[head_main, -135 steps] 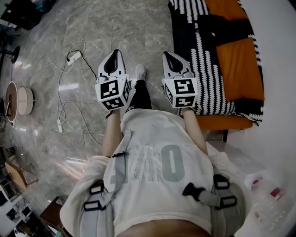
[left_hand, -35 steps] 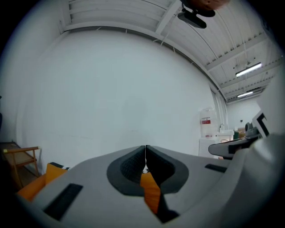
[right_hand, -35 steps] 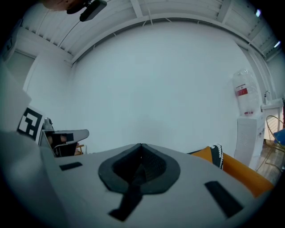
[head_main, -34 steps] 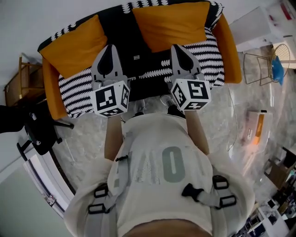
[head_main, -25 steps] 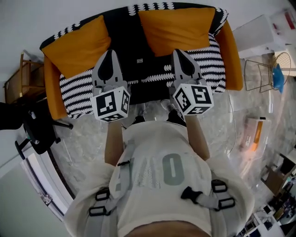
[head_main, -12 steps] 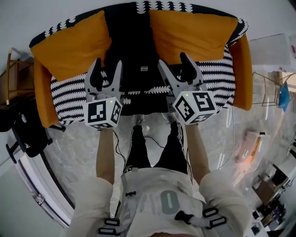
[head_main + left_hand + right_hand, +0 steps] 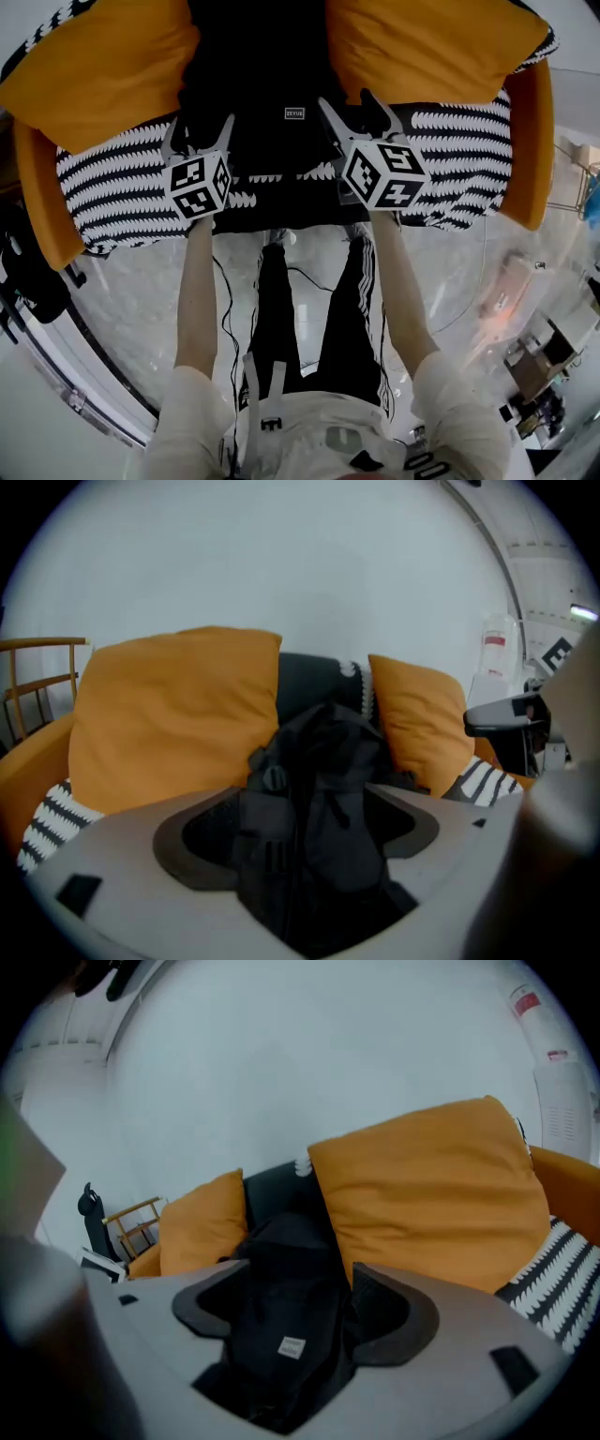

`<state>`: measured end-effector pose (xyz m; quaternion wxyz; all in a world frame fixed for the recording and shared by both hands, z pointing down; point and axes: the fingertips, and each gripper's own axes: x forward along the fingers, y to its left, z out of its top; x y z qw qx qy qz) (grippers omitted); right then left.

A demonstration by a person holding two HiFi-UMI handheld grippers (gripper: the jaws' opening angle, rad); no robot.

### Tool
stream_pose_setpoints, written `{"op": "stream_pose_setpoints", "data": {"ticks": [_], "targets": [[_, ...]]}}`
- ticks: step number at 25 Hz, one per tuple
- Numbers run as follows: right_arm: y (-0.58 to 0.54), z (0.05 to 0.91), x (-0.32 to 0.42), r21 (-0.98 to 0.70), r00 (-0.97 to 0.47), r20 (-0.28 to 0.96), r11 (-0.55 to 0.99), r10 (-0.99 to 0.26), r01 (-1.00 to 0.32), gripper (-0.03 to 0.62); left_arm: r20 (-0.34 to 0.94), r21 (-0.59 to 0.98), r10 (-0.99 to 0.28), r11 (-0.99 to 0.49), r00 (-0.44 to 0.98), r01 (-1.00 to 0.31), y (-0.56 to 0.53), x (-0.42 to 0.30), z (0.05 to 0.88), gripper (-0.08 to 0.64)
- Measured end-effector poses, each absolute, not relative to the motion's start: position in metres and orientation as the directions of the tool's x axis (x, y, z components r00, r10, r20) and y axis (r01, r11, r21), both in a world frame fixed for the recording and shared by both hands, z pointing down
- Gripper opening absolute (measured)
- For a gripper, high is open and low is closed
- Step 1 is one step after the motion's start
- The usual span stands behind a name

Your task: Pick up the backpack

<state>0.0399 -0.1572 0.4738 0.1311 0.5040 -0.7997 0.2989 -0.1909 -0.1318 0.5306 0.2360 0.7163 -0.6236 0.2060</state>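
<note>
A black backpack (image 7: 267, 66) stands on the sofa between two orange cushions, a small white label (image 7: 294, 112) on its front. My left gripper (image 7: 200, 131) hovers at its left side and my right gripper (image 7: 349, 105) at its right side. Both sets of jaws have just been opening and now stand wide. In the left gripper view the backpack (image 7: 328, 752) with its straps and buckle fills the gap of the left gripper (image 7: 300, 827). In the right gripper view the backpack (image 7: 281, 1241) shows between the jaws of the right gripper (image 7: 295, 1312). No pad presses on it.
The sofa has a black-and-white striped cover (image 7: 112, 178) and orange arms (image 7: 530, 141). Orange cushions (image 7: 94, 66) (image 7: 431, 47) flank the backpack. A wooden chair (image 7: 28, 682) stands left of the sofa. A cable (image 7: 225, 309) lies on the marble floor by the person's legs.
Both grippers have dropped and reached forward to the backpack, and their jaws went from shut to wide open. The head has bent closer over the sofa.
</note>
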Motion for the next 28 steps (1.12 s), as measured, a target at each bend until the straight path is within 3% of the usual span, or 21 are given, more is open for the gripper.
{"op": "stream_pose_setpoints", "data": {"ticks": [11, 17, 20, 22, 28], "targets": [[-0.149, 0.600, 0.035, -0.286, -0.397, 0.704, 0.277, -0.589, -0.917, 0.314, 0.765, 0.057, -0.640, -0.039, 0.069, -0.998, -0.114, -0.216, 0.643, 0.405], [-0.143, 0.636, 0.033, -0.251, -0.352, 0.761, 0.253, -0.545, -0.935, 0.301, 0.766, 0.031, -0.641, -0.053, 0.058, -0.998, -0.117, -0.216, 0.657, 0.393], [-0.141, 0.644, 0.033, -0.289, -0.358, 0.765, 0.212, -0.535, -0.934, 0.279, 0.764, 0.049, -0.640, -0.071, 0.083, -0.996, -0.117, -0.210, 0.657, 0.347], [-0.142, 0.648, 0.033, -0.325, -0.374, 0.768, 0.187, -0.519, -0.927, 0.215, 0.762, 0.053, -0.640, -0.094, 0.101, -0.994, -0.119, -0.202, 0.657, 0.291], [-0.138, 0.646, 0.024, -0.282, -0.370, 0.773, 0.242, -0.516, -0.928, 0.140, 0.757, -0.001, -0.643, -0.180, 0.117, -0.984, -0.116, -0.193, 0.650, 0.146]]}}
